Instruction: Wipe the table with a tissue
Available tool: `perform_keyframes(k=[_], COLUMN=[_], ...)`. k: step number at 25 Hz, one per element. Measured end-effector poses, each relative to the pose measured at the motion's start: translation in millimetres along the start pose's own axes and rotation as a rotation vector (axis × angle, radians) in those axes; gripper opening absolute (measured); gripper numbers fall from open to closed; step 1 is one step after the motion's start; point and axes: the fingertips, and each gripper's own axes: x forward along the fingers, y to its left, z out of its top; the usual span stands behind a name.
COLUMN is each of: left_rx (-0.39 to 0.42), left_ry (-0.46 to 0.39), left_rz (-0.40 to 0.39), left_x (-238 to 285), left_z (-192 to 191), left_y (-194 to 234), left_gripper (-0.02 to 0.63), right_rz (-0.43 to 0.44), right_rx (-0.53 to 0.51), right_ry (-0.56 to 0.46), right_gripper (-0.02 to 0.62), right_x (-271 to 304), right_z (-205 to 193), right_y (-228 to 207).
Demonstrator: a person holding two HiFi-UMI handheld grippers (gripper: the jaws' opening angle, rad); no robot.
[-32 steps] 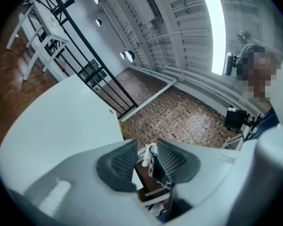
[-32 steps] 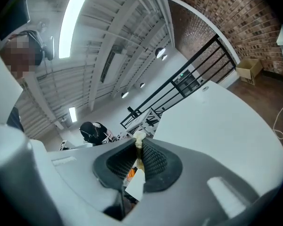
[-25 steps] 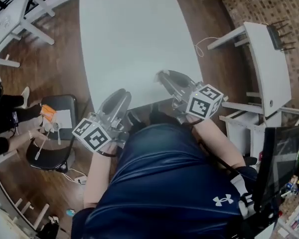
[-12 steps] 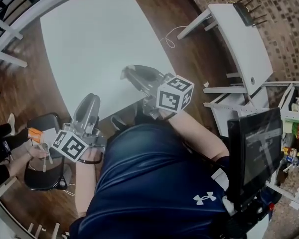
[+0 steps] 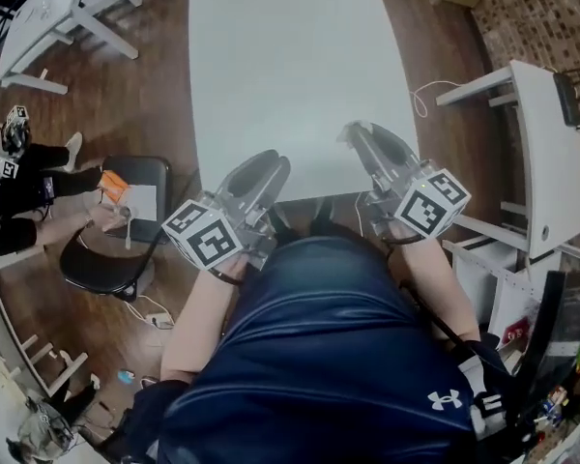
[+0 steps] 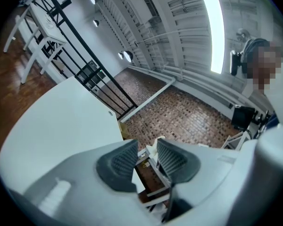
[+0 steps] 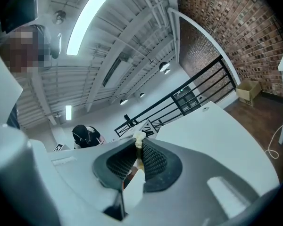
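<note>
The white table (image 5: 280,66) fills the upper middle of the head view, and both grippers hover at its near edge. My right gripper (image 5: 352,130) is over the near right corner. In the right gripper view it (image 7: 138,144) is shut on a small wad of tissue (image 7: 138,136) that pokes out at the tips. My left gripper (image 5: 275,161) points at the near edge to the left. In the left gripper view it (image 6: 147,147) stands open by a narrow gap, with nothing between the pads.
A black chair (image 5: 126,220) carrying paper and an orange item stands left of me, beside a seated person (image 5: 19,187). A white desk (image 5: 541,153) is at the right and a white table (image 5: 48,8) at the far left. A cable (image 5: 425,95) lies on the wood floor.
The head view has swung right and back. The right gripper has shifted slightly along the table's near edge, still shut on the tissue. The left gripper stays where it was.
</note>
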Motion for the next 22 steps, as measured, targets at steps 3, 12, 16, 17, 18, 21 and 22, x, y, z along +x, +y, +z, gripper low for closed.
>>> perform_keyframes(k=[3, 12, 16, 17, 18, 21, 22], left_rx=[-0.003, -0.019, -0.029, -0.033, -0.036, -0.042, -0.041], left_ry=[-0.022, -0.050, -0.053, -0.053, -0.052, -0.055, -0.054], left_rz=[0.005, 0.006, 0.016, 0.020, 0.025, 0.027, 0.029], left_x=[-5.2, -8.3, -13.2, -15.0, -16.4, -16.6, -16.0], left_z=[3.2, -0.3, -2.9, -3.0, -3.0, -4.3, -4.7], left_y=[2.6, 2.2, 5.0, 6.2, 7.1, 8.0, 7.9], left_gripper=[0.132, 0.132, 0.132, 0.132, 0.132, 0.132, 0.132], right_rz=[0.009, 0.035, 0.039, 0.039, 0.039, 0.037, 0.037], right_rx=[-0.010, -0.015, -0.011, -0.011, -0.010, -0.002, 0.001], right_ry=[0.010, 0.040, 0.044, 0.044, 0.044, 0.041, 0.040], right_gripper=[0.028, 0.028, 0.028, 0.028, 0.028, 0.028, 0.028], right_x=[2.0, 6.8, 8.5, 9.1, 9.4, 7.9, 7.4], right_z=[-0.1, -2.1, -4.1, -4.6, -5.0, -4.9, -4.9], right_y=[4.1, 6.5, 6.8, 7.2, 7.3, 4.8, 3.7])
